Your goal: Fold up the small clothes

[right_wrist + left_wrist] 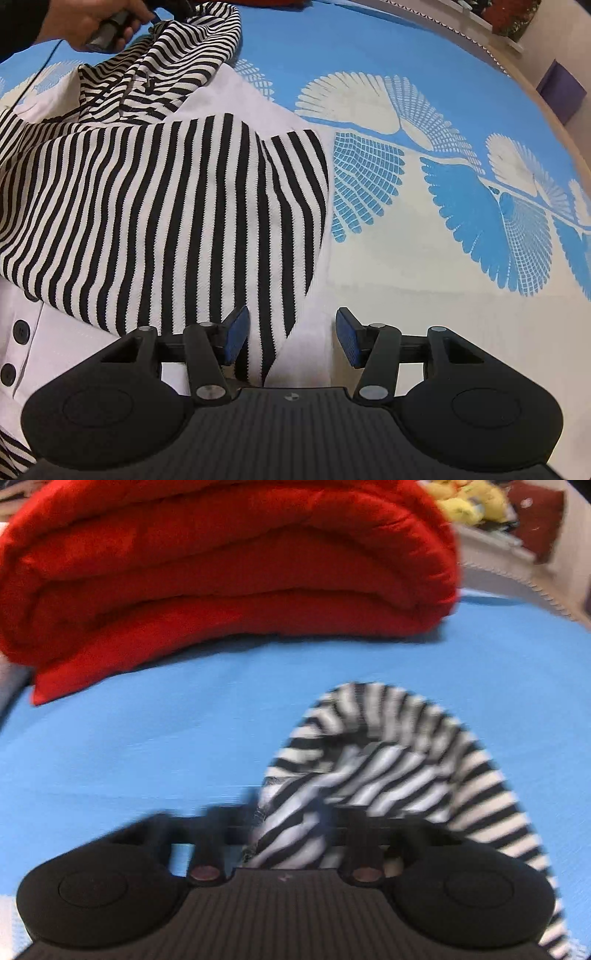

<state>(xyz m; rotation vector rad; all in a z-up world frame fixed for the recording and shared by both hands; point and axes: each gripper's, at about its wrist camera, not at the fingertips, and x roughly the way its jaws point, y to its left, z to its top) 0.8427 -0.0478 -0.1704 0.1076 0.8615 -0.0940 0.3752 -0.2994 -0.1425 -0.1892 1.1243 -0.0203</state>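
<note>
A black-and-white striped garment point(369, 775) hangs bunched from my left gripper point(291, 827), which is shut on a fold of it above the blue sheet. In the right wrist view the same striped garment point(166, 206) spreads over a white garment point(85, 347) with black buttons point(21, 331). A person's hand point(85, 22) lifts its far end at the top left. My right gripper point(292, 338) is open, its blue pads point(236, 336) apart. A lower corner of the striped cloth lies between them, and neither pad presses on it.
A thick folded red blanket point(221, 572) lies on the blue sheet point(147, 746) just beyond the left gripper. Yellow soft toys point(469, 498) sit behind it at the right. The sheet point(406, 74) has white fan patterns and ends at a trimmed edge point(480, 44).
</note>
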